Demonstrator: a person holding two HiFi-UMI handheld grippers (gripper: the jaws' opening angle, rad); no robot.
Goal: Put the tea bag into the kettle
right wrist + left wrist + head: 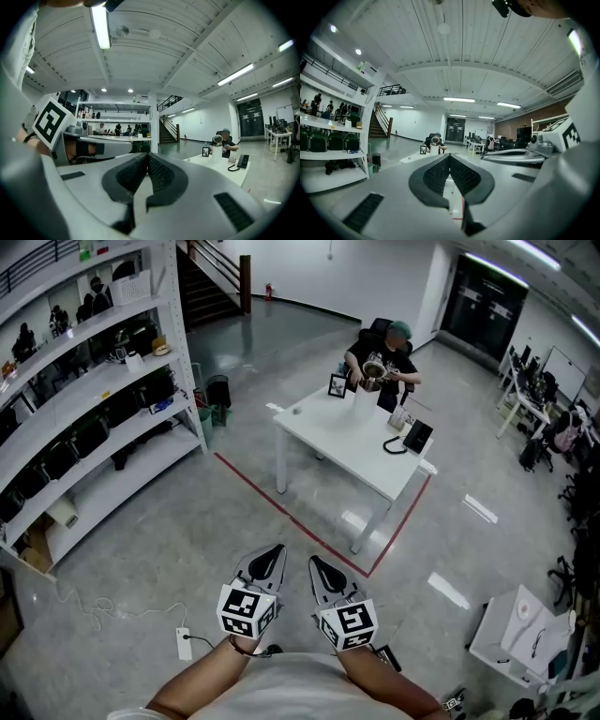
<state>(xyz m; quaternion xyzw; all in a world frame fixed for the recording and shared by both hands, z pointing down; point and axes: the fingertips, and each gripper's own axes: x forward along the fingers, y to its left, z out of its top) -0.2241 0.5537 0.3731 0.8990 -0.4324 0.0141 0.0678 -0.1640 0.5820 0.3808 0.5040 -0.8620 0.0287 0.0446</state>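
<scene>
the left gripper [450, 156] has its fingers pressed together, the ribbed pads [438, 176] meeting at the tip, and nothing sits between them. the right gripper [148, 155] is the same: fingers pressed together, empty.

from the head view i see both grippers side by side, tips leaning slightly toward each other, near but apart. they are held about level and point out over bare floor. behind the fingers the marker cubes [247, 611] face up at me. behind those the forearms [202, 681] run back and are cut off by the bottom edge, so i see little of the hands themselves.

well ahead of the fingertips, past a red tape line [281, 507] on the floor, stands a white table [319, 442]. a seated person [386, 357] at its far side holds a shiny metal vessel that i take for the kettle [373, 367]. it is too small for me to be sure, or to tell whether its lid is on. the tea bag i cannot make out in any view; anything that size on the table is lost at this range. on the table i can pick out a picture frame [337, 384] and a black phone [417, 436]. off to the left of the left fingers runs tall shelving [94, 427], its contents dark and unclear.
</scene>
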